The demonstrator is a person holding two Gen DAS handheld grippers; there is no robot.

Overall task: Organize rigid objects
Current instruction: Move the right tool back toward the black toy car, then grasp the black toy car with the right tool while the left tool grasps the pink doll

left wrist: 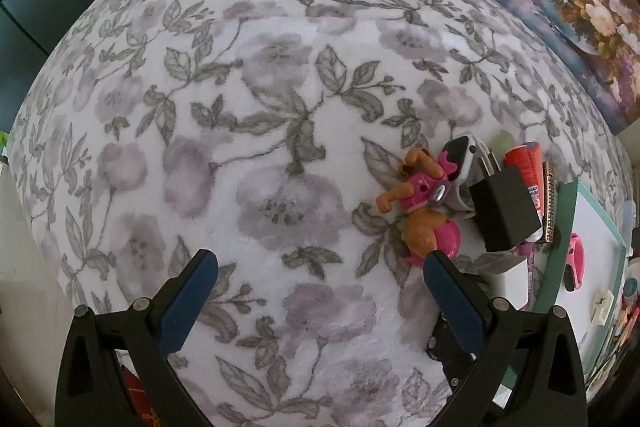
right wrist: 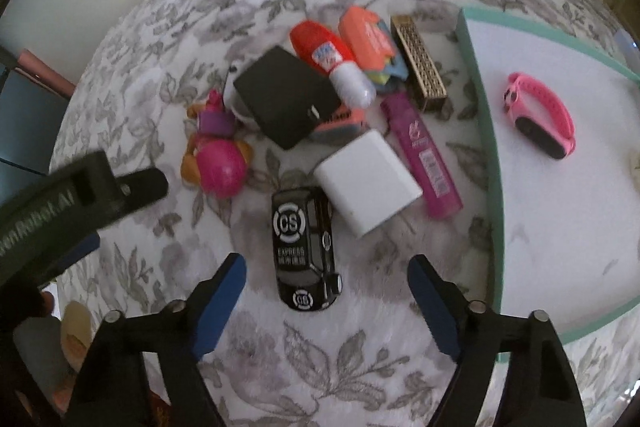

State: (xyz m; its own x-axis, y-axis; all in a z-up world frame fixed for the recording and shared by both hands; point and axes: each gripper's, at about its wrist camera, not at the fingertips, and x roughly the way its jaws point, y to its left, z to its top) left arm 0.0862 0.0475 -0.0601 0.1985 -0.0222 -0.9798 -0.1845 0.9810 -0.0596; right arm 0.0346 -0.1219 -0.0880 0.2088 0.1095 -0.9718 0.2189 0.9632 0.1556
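Here right gripper gapes over black toy car beside white tray edge; left gripper gapes above floral blanket

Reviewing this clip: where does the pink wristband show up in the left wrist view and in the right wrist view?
Left wrist view: pink wristband at the far right edge, lying on the white board with the teal rim.
Right wrist view: pink wristband upper right, on the same white board.
Shared landmark: the black charger block in the pile of items.
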